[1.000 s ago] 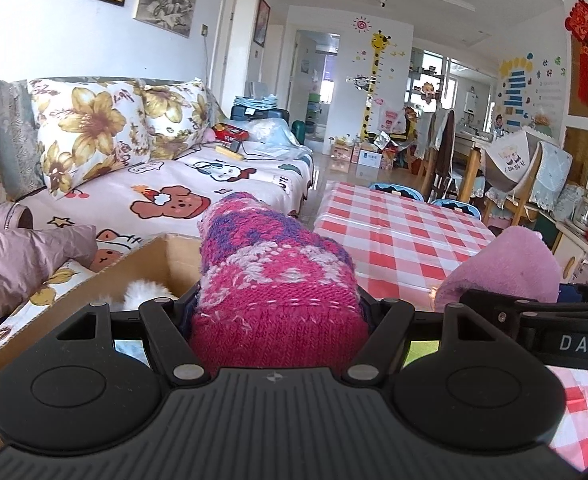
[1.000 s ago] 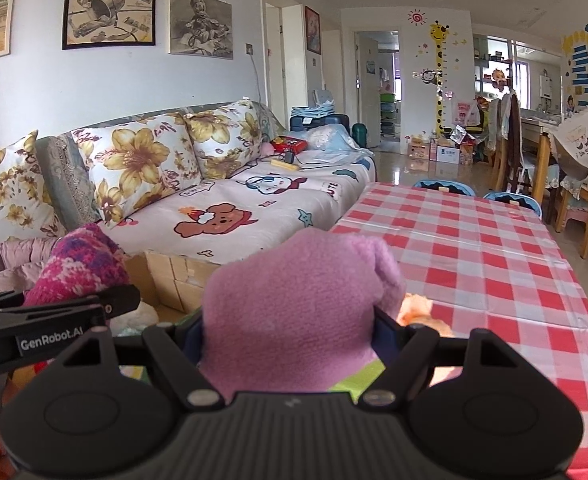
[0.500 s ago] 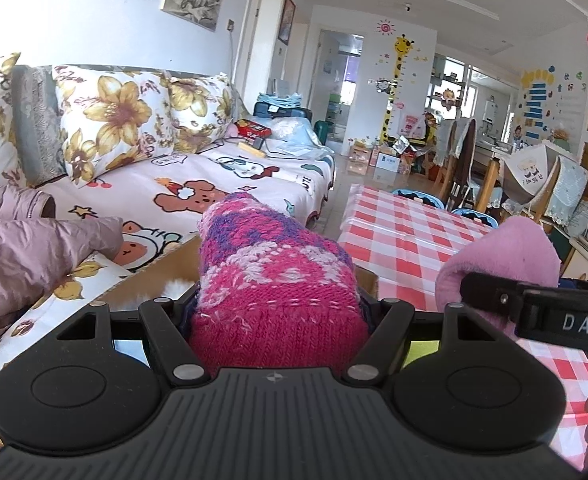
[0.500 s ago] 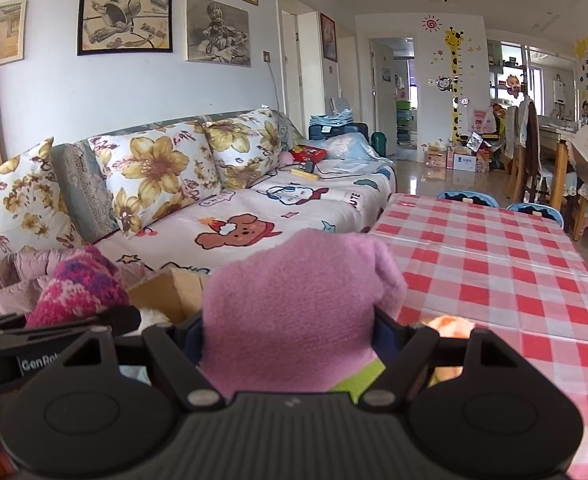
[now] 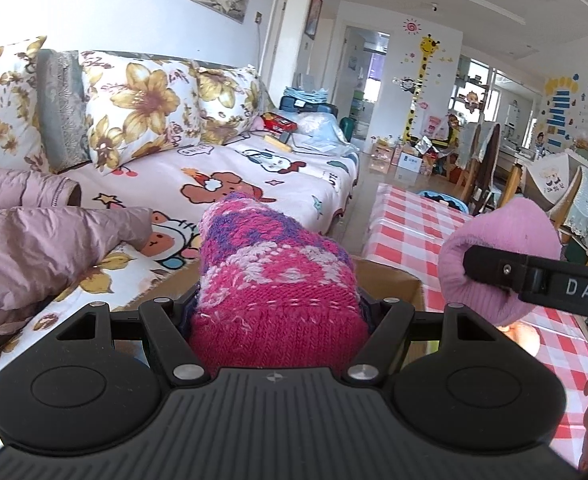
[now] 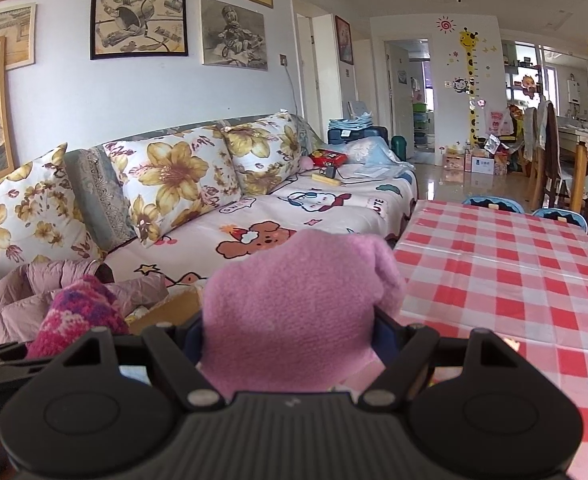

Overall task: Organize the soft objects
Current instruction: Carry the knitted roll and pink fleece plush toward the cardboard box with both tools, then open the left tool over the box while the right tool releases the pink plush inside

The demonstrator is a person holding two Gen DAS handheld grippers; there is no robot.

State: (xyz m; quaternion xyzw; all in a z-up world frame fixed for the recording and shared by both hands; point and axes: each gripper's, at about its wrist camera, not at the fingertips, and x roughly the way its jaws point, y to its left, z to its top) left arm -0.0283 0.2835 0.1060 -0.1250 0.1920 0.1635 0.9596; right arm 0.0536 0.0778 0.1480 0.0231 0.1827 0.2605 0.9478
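My left gripper (image 5: 276, 304) is shut on a magenta and purple knitted sock (image 5: 270, 268), held up above a cardboard box (image 5: 390, 280). My right gripper (image 6: 290, 332) is shut on a plain pink fleece sock (image 6: 298, 304). The pink sock (image 5: 498, 256) and the right gripper's finger (image 5: 534, 276) show at the right of the left wrist view. The knitted sock (image 6: 78, 316) shows at the lower left of the right wrist view. Both socks hide the fingertips. The box edge (image 6: 170, 308) lies below, between sofa and table.
A sofa (image 6: 294, 216) with floral cushions (image 6: 174, 176) and a cartoon cover is on the left, with a mauve padded jacket (image 5: 34, 248) on it. A table with a red checked cloth (image 6: 502, 264) is on the right. Chairs (image 6: 546, 152) stand behind.
Both grippers have risen and tilted up with their socks; less of the box shows below. The grips are unchanged.
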